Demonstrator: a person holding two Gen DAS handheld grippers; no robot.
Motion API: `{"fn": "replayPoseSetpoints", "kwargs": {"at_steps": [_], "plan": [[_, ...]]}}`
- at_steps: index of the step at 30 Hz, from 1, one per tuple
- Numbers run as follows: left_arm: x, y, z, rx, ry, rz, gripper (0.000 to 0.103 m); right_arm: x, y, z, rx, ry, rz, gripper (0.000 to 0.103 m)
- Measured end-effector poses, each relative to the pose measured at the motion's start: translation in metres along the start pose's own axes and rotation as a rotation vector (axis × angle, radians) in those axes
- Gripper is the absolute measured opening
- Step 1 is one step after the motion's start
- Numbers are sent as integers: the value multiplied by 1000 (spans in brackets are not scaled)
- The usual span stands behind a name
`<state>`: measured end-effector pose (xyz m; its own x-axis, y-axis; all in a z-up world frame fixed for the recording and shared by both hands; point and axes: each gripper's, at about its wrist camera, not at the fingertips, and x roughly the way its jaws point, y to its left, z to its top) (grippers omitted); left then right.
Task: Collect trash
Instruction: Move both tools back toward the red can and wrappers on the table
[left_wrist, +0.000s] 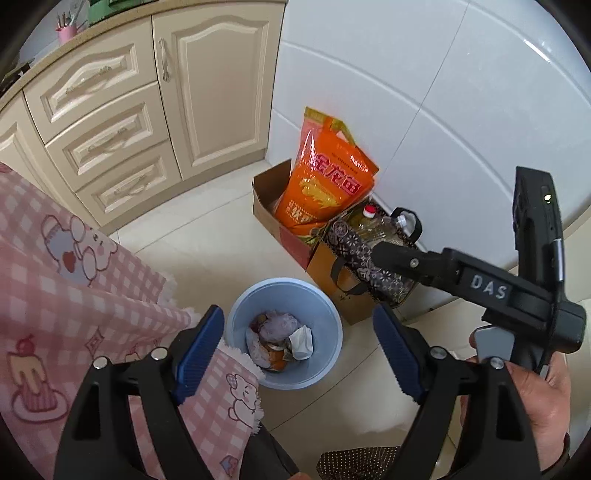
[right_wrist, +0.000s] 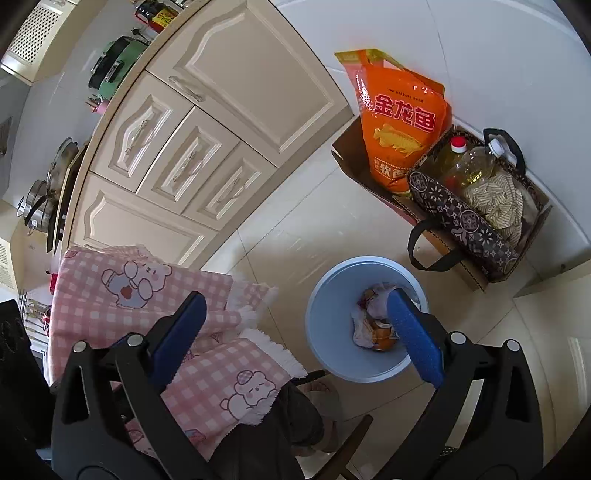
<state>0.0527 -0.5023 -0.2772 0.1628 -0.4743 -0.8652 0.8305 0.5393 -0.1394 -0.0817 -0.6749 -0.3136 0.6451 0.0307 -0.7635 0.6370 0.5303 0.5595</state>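
While both claws hung wide open with nothing in them, I looked down past my left claw (left_wrist: 297, 354) and saw the blue bin (left_wrist: 325, 314) right between its fingers, at about twelve o'clock. The trash (left_wrist: 282, 339) lay inside it, with white paper (left_wrist: 301, 341) on top. My right claw (right_wrist: 295, 332) had the bin (right_wrist: 328, 314) at about one o'clock, under its right finger. I think the left claw was lined up better. The pink cloth (left_wrist: 74, 277) sat at nine o'clock.
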Motion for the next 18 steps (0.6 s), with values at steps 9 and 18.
{"fn": "replayPoseSetpoints", "kwargs": {"at_steps": [9, 18], "plan": [[-49, -3, 3, 1, -100, 1, 84, -29, 27, 4, -44, -52, 13, 96], [-108, 11, 2, -10, -213, 11, 84, -55, 76, 7, -121, -104, 51, 97]]}}
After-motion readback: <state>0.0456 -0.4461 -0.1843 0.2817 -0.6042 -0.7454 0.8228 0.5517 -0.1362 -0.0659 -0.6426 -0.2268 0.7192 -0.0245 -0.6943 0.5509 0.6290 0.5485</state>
